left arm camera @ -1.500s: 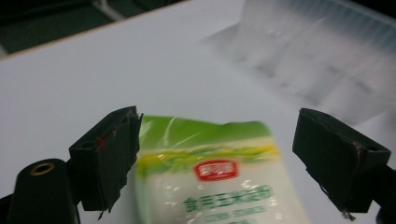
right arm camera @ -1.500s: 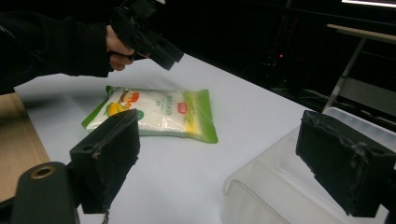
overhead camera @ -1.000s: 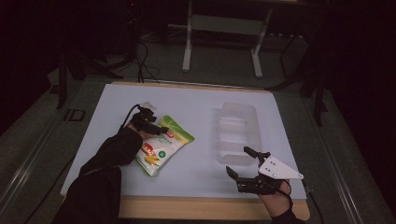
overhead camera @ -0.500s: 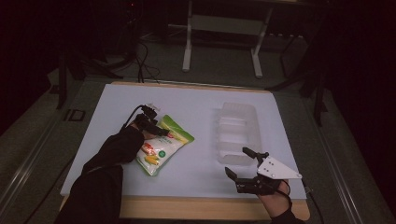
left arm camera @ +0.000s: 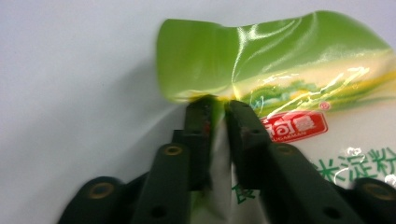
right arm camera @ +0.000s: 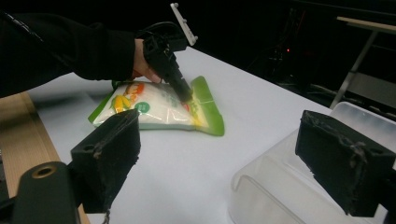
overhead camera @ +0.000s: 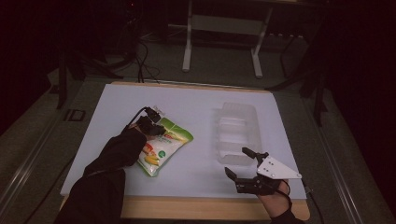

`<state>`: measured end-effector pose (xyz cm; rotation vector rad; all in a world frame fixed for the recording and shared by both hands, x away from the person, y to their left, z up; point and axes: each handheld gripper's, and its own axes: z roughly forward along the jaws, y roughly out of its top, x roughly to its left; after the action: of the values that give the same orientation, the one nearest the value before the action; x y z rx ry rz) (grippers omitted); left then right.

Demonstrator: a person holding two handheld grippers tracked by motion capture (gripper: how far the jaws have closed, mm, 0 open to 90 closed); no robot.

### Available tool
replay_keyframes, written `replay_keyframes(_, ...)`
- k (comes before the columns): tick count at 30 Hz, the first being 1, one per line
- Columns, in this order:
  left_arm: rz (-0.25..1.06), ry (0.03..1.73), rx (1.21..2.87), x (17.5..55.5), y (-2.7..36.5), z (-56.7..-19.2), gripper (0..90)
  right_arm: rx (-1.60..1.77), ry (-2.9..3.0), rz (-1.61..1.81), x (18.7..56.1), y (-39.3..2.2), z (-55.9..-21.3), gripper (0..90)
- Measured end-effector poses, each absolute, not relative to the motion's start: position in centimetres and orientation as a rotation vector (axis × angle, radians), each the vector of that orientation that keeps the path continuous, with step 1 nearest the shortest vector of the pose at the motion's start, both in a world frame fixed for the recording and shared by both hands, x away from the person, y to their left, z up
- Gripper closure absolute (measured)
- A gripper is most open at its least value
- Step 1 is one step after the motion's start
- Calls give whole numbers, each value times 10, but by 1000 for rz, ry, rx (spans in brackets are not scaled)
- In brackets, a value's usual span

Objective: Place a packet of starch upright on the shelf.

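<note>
Jaws of the right gripper (overhead camera: 239, 162) stand wide apart with nothing between them, held above the near right part of the white table (overhead camera: 196, 100), close to its wooden near edge. Just beyond them sits a clear plastic tray (overhead camera: 236, 128), on the right half of the surface and well apart from the pouch. Farther left, the left gripper (overhead camera: 150, 125) points down at the green-and-white food pouch (overhead camera: 163, 144), which lies flat on the left half of the surface, its green top end toward the far edge. Those jaws have just been closing and now pinch the pouch's green end between them (the film puckers where they bite). A dark sleeve (overhead camera: 114, 154) covers the forearm behind that gripper.
</note>
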<state>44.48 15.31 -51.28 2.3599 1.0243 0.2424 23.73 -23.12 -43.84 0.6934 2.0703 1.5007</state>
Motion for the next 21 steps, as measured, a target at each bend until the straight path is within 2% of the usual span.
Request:
replay_keyframes(5,288,981,2365,441,153,-508,872,703,2073,1503,238,-231,-439,142)
replay_keyframes(21,290,921,2260,424,157,-475,880,720,2055,1510,239,-234,-437,143)
